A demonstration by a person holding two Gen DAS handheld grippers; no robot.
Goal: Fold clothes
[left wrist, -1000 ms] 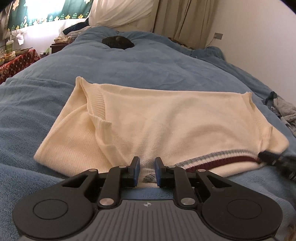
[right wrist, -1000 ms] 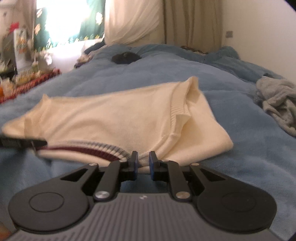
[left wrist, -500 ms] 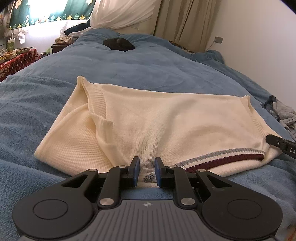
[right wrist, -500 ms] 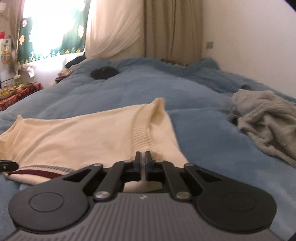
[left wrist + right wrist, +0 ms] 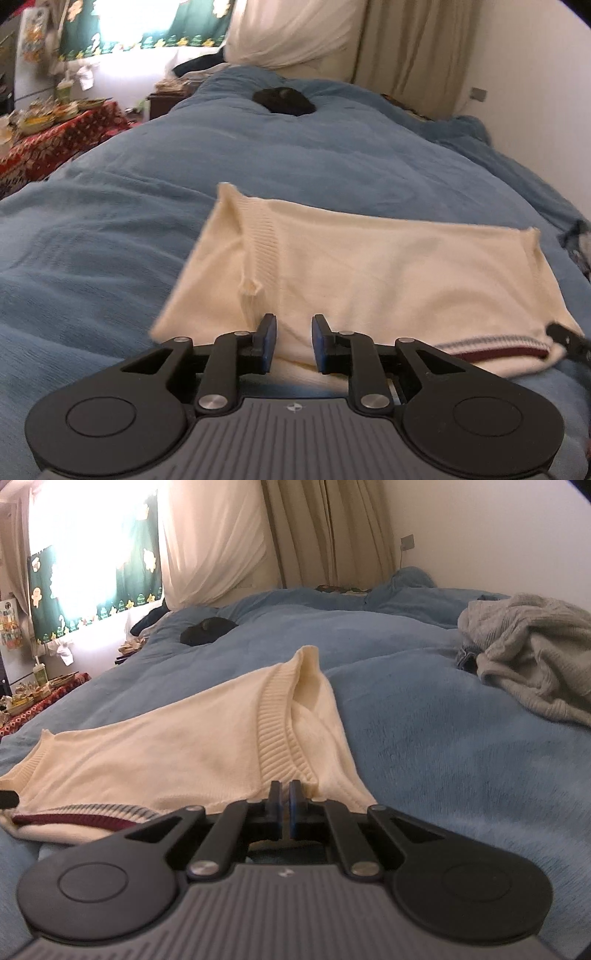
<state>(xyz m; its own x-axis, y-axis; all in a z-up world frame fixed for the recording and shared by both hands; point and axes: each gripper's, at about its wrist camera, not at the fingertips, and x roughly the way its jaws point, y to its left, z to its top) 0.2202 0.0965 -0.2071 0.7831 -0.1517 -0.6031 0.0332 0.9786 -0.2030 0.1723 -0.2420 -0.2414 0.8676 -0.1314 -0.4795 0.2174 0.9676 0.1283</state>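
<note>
Cream sweater (image 5: 388, 280) lies flat on the blue bed (image 5: 258, 166), already folded in on itself, sleeves tucked under, striped hem (image 5: 491, 345) along the near edge.

Right gripper (image 5: 284, 805): jaws clenched. Ribbed cuff (image 5: 280, 746) runs straight into the jaws and the knit bunches up right at the tips, so I read it as pinching the near corner of the sweater. Can't see cloth in the slit itself, but the fabric pulls toward the tips.

Left gripper (image 5: 293, 343): jaws partly apart and opening. Near edge of the sweater sits in the gap between the pads; the pads are not pressing on it. So released, not grasping. Probably letting go to re-seat, or lining up for a fresh bite on the hem.

In the left view the other gripper's tip shows at the far right of the jaws, on the striped-hem corner. In the right view a dark tip pokes in at the far left edge, also at the hem.

Why this setup: both tools are at the near edge, one per corner. Likely prep to lift the near edge and carry it away from the jaws over the body for the next fold. Needs both corners held; only the right looks secure now.

Grey garment (image 5: 532, 653) is bunched up well off to the right of the right jaws, untouched. Dark lump (image 5: 282, 99) sits far ahead of the jaws.
</note>
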